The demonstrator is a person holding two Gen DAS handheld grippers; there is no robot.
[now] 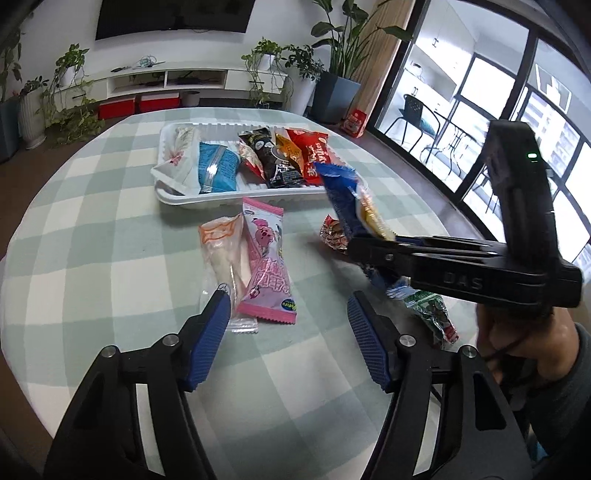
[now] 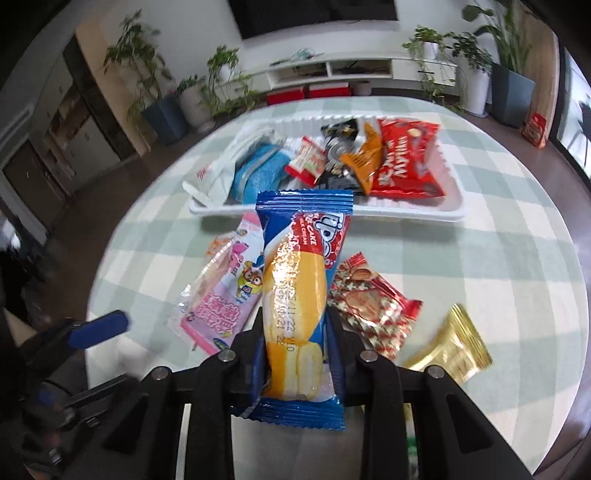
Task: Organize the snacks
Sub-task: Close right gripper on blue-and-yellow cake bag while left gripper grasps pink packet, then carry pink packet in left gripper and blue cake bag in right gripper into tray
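Cake pack point(image 2: 301, 295) looks light, soft and slippery; right hand-held gripper point(image 2: 295, 350) is closed on its lower half, above the tabletop point(image 2: 498, 240), near the tray point(image 2: 452, 206). Left hand-held gripper point(image 1: 288, 299) is half open, empty.

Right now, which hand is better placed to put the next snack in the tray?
Right: its tongs already grip the blue cake, facing the tray. The left tongs hold nothing.

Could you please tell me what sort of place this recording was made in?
Most likely a home living room: a wall-mounted television above a low white media console, several potted houseplants, and a table with a checked tablecloth.
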